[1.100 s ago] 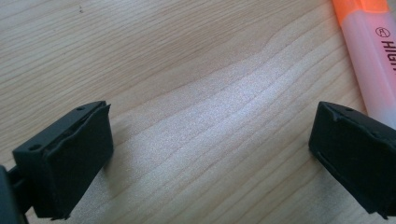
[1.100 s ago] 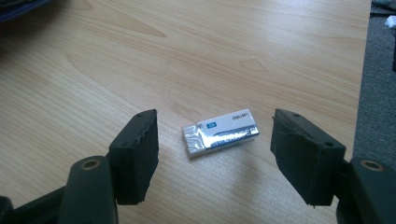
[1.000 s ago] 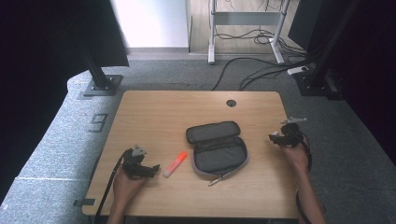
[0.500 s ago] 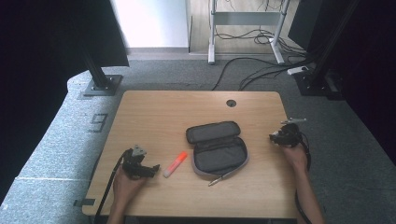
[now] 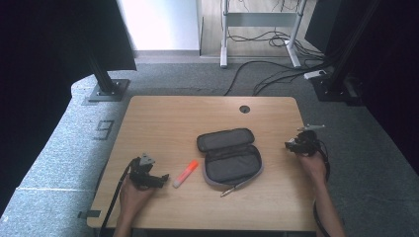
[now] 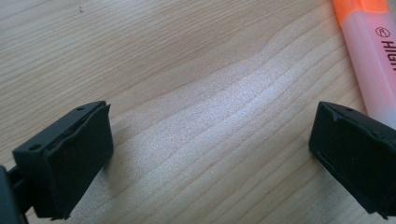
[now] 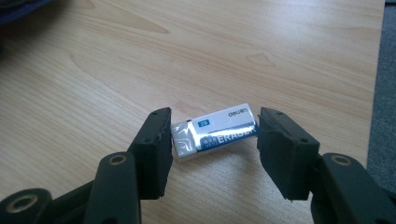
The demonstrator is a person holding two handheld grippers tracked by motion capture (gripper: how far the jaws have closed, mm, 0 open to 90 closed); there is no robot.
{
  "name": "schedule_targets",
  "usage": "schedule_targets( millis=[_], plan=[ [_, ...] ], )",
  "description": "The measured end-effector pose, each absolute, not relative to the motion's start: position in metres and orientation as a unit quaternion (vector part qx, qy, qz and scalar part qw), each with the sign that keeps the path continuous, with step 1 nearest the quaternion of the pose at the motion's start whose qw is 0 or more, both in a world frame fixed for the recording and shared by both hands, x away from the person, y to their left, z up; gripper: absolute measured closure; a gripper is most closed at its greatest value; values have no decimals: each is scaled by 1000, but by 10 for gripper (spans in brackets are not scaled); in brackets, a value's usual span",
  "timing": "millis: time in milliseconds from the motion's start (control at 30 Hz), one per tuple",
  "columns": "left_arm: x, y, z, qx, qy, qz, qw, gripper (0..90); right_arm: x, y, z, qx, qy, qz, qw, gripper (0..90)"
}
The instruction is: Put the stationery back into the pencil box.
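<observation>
- The high view looks forward and down from above the person's side on the whole table [image 5: 163, 118], with the floor beyond.
- The left gripper view sits very close above the tabletop, facing down past a highlighter [image 6: 373, 60], which the high view shares [image 5: 185, 173].
- The right gripper view looks low and close along the wood at an eraser [image 7: 215, 131] near the table's edge.

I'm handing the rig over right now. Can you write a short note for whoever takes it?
Right tool: jaws have just been closing and now clamp the white eraser in its blue-and-silver sleeve, lying on the wooden table.
Left tool: open, empty, beside the orange highlighter.
Open grey zip pencil case sits mid-table, a pen at its near edge.
Nothing packed yet; eraser, highlighter and pen probably remain.
</observation>
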State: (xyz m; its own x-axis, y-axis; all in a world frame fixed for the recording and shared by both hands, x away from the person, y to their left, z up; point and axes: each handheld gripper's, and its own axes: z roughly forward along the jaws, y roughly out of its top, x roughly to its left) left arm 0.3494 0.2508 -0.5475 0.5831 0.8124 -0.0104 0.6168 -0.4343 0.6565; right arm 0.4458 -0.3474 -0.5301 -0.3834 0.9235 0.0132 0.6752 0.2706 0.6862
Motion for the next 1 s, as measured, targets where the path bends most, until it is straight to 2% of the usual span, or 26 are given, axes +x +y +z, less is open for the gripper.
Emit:
schedule_targets(
  millis=[1000],
  plan=[
    [349,251,-548,832,429,156,314,0,414,-300,-479,433,798,371,195,449]
  ],
)
